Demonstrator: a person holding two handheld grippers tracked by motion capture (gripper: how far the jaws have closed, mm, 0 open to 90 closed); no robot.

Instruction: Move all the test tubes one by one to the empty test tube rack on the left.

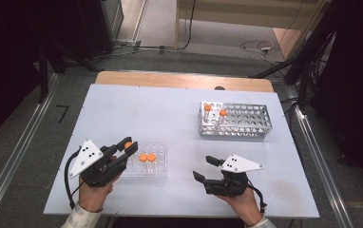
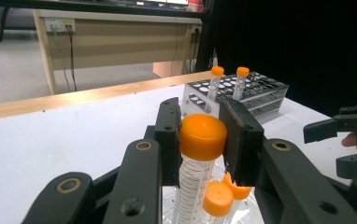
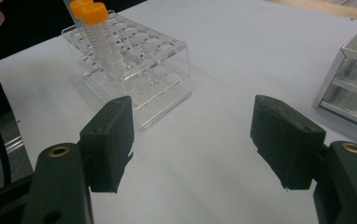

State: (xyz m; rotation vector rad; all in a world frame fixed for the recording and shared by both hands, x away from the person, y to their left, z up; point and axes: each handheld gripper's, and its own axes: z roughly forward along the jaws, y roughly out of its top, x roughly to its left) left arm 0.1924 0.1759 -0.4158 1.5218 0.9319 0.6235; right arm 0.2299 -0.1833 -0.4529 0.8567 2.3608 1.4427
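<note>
An orange-capped centrifuge tube (image 2: pixel 200 154) stands upright over the clear plastic rack (image 1: pixel 162 161), its cap clamped between the left gripper's (image 2: pixel 203 135) jaws. Two more capped tubes (image 1: pixel 147 157) stand in that rack. The right gripper (image 1: pixel 205 167) rests nearby on the white table (image 1: pixel 137 114), jaws apart and empty.

Clear rack (image 1: pixel 147 164) left; metal rack (image 1: pixel 235 121) right-rear

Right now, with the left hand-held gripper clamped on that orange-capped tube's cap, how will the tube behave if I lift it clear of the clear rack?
The tube looks like stiff plastic, so it probably won't flex. It seems empty, so likely light. The left hand-held gripper grips only the smooth orange cap, so the long body may swing or slip. The clear rack also looks light and might lift or tip if the tube drags.
</note>
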